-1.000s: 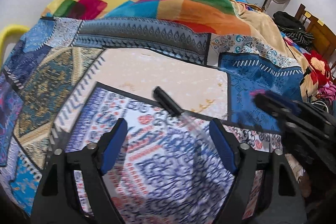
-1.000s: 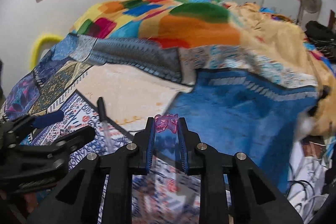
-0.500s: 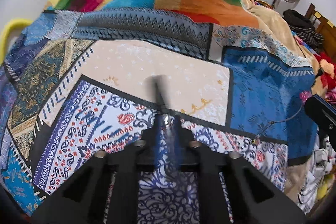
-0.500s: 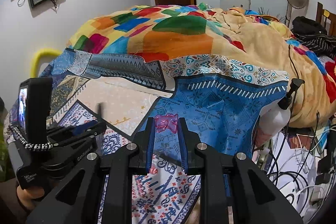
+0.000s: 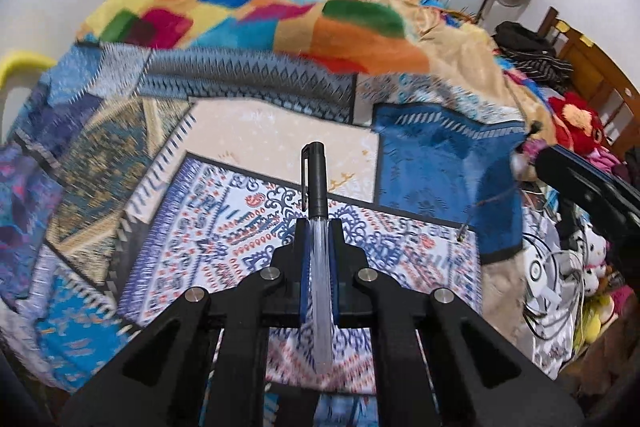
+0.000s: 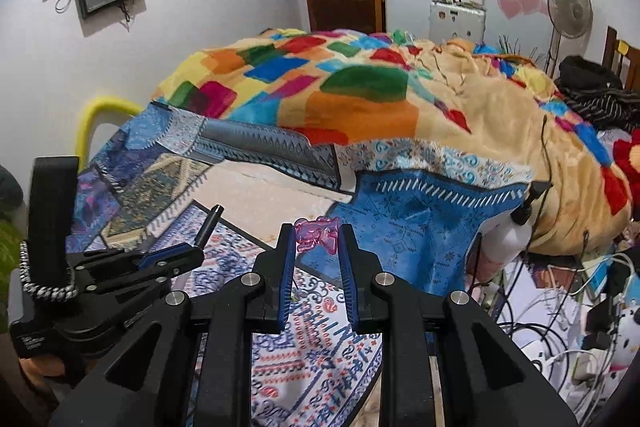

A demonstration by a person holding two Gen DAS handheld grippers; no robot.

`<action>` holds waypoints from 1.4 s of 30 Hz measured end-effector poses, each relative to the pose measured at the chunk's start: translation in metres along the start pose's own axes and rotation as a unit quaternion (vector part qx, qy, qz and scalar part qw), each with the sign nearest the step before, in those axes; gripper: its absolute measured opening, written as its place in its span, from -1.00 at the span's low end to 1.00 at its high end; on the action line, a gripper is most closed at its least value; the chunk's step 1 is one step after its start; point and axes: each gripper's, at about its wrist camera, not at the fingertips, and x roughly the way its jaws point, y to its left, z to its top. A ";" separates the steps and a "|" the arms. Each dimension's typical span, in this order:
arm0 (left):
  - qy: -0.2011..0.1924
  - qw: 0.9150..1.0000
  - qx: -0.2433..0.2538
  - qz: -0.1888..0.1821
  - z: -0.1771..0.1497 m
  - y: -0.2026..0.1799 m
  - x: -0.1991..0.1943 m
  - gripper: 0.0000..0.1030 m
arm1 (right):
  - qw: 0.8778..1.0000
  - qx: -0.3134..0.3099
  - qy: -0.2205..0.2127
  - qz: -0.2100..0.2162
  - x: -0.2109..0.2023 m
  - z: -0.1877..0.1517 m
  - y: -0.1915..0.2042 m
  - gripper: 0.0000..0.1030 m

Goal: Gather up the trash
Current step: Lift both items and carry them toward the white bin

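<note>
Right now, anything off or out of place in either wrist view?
Both tongs are loaded. The left tongs are shut on a capped pen, an odd pick for trash. The right tongs pinch a pink translucent piece only at the tips. On the right, loose cables sprawl in a tangle.

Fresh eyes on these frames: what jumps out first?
Dead centre of the left wrist view, the left gripper is clamped on a clear-barrelled pen with a black cap, the cap poking out past the fingertips. In the right wrist view, the right gripper pinches a small translucent pink plastic piece at its tips. Behind both, the bright multicoloured patchwork blanket fills the far half of the bed.
</note>
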 end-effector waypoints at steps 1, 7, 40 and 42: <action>-0.005 1.000 0.004 0.000 0.000 0.000 -0.010 -0.87 | 1.000 -0.001 -0.003 0.000 -0.004 0.001 0.003 -0.62; -0.036 0.999 0.017 -0.003 -0.007 -0.001 -0.075 -0.86 | 1.000 -0.012 -0.022 0.006 -0.048 0.009 0.025 -0.62; -0.158 0.983 -0.043 0.077 -0.157 0.122 -0.353 -0.87 | 0.982 -0.124 -0.054 0.131 -0.195 -0.058 0.246 -0.62; -0.154 0.983 -0.054 0.087 -0.171 0.139 -0.359 -0.87 | 0.980 -0.134 -0.044 0.141 -0.192 -0.067 0.262 -0.62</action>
